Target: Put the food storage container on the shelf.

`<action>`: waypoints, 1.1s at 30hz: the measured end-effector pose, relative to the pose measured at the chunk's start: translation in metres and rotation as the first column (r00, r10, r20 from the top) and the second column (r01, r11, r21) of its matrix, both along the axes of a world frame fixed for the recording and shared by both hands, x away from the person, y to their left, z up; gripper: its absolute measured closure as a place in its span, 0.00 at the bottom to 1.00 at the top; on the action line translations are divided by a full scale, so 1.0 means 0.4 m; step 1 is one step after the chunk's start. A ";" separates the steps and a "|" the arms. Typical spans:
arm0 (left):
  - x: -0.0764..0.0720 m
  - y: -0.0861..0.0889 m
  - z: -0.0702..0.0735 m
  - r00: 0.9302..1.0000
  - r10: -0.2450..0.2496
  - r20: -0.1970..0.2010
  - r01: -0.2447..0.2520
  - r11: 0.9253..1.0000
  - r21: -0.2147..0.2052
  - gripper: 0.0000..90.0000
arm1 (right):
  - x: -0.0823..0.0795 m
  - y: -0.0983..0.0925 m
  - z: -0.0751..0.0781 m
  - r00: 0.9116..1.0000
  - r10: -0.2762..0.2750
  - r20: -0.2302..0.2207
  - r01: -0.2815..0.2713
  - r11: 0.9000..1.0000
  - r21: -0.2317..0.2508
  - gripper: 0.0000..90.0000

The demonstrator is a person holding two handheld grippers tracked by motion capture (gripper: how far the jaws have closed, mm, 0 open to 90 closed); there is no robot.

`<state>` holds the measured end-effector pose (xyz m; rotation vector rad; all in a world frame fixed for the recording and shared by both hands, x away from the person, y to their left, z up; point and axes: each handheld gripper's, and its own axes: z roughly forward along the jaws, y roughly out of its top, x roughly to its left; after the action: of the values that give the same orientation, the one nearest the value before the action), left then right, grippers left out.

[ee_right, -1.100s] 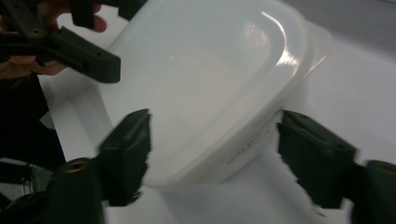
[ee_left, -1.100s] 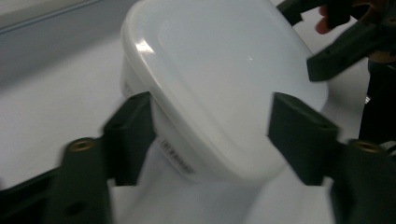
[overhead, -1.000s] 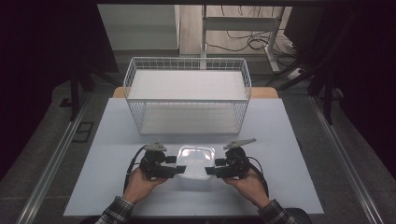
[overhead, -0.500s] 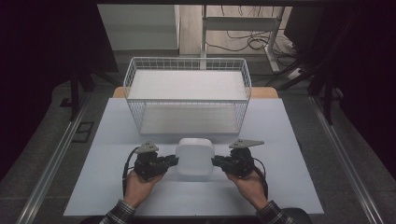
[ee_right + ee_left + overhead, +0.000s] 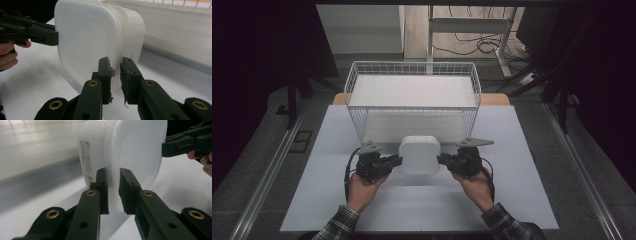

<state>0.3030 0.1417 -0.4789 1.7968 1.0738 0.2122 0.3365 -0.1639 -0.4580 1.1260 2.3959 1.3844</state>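
Note:
A white lidded plastic container [image 5: 419,155] hangs above the white table, held from both sides and turned so its lid faces the person. My left gripper [image 5: 396,161] is shut on the container's left rim [image 5: 113,192]. My right gripper [image 5: 442,159] is shut on the container's right rim [image 5: 115,75]. In the left gripper view a printed label [image 5: 87,160] runs down the container's side wall. The right gripper's jaws [image 5: 185,143] reach in at the upper right of that view. The left gripper's jaws [image 5: 32,31] enter the right gripper view from the left.
A white wire basket [image 5: 412,100] with a white floor stands just behind the container at the table's back. Bare white tabletop [image 5: 422,205] lies below the container and to both sides. Dark floor and metal rails [image 5: 267,175] flank the table.
Both grippers have lifted the container off the table and carried it farther back toward the basket, tipping it from lying flat to standing on edge with its lid toward the person.

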 end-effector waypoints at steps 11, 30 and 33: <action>0.083 0.001 -0.001 0.999 0.049 -0.013 -0.049 0.999 0.003 0.88 | 0.101 0.028 -0.011 0.999 -0.044 0.014 0.044 0.999 -0.010 0.85; 0.159 -0.030 -0.022 0.996 0.084 -0.022 -0.083 0.995 0.046 0.87 | 0.172 0.030 -0.039 0.996 -0.088 -0.004 0.087 0.996 -0.037 0.84; 0.169 -0.026 -0.027 0.995 0.093 -0.029 -0.092 0.995 0.038 0.86 | 0.185 0.027 -0.041 0.996 -0.084 -0.011 0.084 0.996 -0.022 0.84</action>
<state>0.3708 0.1314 -0.4898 1.7898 1.1834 0.2628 0.4104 -0.1531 -0.4744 1.2181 2.3360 1.3268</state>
